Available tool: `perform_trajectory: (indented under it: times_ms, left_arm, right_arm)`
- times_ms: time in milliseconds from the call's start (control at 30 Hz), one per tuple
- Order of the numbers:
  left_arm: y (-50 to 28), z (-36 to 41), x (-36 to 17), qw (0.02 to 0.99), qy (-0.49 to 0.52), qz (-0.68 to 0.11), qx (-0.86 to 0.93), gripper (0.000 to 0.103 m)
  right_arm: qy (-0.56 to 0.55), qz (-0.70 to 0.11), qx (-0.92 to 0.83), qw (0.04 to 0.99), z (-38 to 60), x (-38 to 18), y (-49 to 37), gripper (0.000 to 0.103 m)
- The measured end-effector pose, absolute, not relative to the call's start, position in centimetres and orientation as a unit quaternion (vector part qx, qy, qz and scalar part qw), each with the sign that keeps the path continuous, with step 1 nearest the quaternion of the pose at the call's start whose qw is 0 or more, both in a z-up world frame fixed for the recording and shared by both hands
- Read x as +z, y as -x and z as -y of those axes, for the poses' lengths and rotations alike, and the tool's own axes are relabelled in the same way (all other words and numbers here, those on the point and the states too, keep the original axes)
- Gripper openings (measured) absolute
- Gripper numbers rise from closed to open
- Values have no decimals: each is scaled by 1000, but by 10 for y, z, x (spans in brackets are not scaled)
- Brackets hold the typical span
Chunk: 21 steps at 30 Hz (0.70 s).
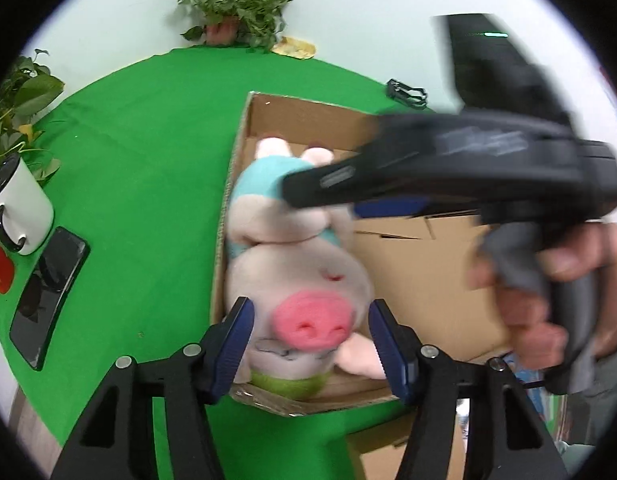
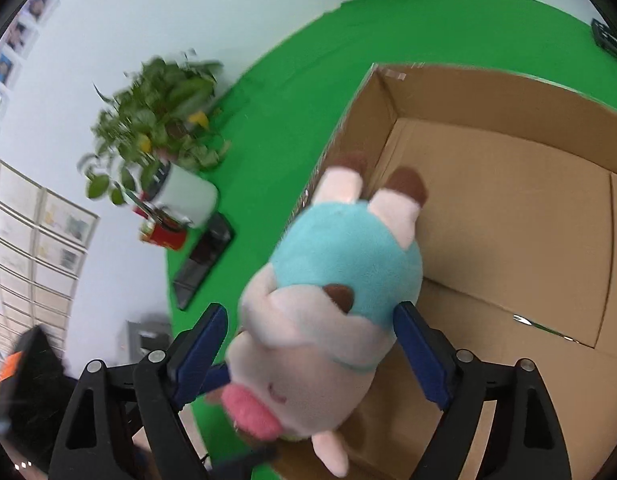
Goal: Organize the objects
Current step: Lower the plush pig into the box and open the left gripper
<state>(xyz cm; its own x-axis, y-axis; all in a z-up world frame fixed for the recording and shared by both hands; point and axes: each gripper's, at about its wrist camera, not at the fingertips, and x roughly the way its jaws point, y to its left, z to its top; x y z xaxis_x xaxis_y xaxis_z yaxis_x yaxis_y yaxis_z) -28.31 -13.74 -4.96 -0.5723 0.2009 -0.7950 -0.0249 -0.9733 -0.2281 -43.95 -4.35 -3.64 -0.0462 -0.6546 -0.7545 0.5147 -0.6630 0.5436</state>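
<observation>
A plush pig (image 1: 296, 264) with a pink snout and a teal shirt lies along the left wall of an open cardboard box (image 1: 308, 112). My left gripper (image 1: 310, 344) has its fingers on either side of the pig's head and presses on it. My right gripper (image 2: 310, 344) has its fingers on either side of the pig's (image 2: 332, 296) body over the box (image 2: 508, 208). In the left wrist view the right gripper (image 1: 448, 168) reaches in from the right, its tip on the teal shirt.
A green cloth (image 1: 148, 160) covers the table. At the left stand a white mug (image 1: 20, 208), a red can (image 2: 162, 234) and a dark phone (image 1: 48, 296). Potted plants (image 1: 232, 4) stand at the back and left. A black clip (image 1: 406, 94) lies behind the box.
</observation>
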Motion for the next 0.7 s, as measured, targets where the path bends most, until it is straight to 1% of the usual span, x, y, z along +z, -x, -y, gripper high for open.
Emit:
perform_trajectory:
  times_ms: [33, 133, 200, 233, 267, 367, 433, 500, 567, 633, 700]
  left_arm:
    - [282, 138, -51, 60, 461, 97, 880, 52]
    - [284, 147, -57, 64, 462, 108, 878, 52]
    - [285, 150, -60, 64, 464, 107, 877, 52]
    - [287, 152, -62, 63, 465, 110, 876, 53]
    - [287, 152, -62, 62, 463, 113, 877, 53]
    - [263, 146, -53, 60, 451, 88, 886, 52]
    - [242, 139, -38, 51, 424, 73, 901, 52]
    - [212, 130, -15, 50, 379, 65, 922, 58]
    - [179, 121, 8, 38, 328, 59, 942, 85]
    - [146, 109, 29, 35, 265, 57, 962, 88]
    - [117, 91, 44, 37, 234, 37, 971, 89]
  right_arm:
    - [-556, 69, -724, 403, 37, -30, 440, 85]
    - [-530, 64, -758, 374, 9, -11, 429, 85]
    - [-499, 48, -793, 345, -13, 5, 412, 87]
    - [-483, 41, -809, 334, -22, 12, 402, 93]
    - [-457, 37, -827, 325, -35, 21, 387, 103]
    - [-393, 4, -871, 295, -68, 45, 342, 103]
    - [-363, -18, -892, 270, -85, 54, 311, 103]
    - [-341, -33, -906, 248, -102, 60, 284, 103]
    - [-319, -44, -920, 222, -117, 65, 253, 103]
    - [-307, -41, -929, 202, -136, 69, 233, 103]
    - [-295, -42, -936, 188, -151, 73, 208, 103]
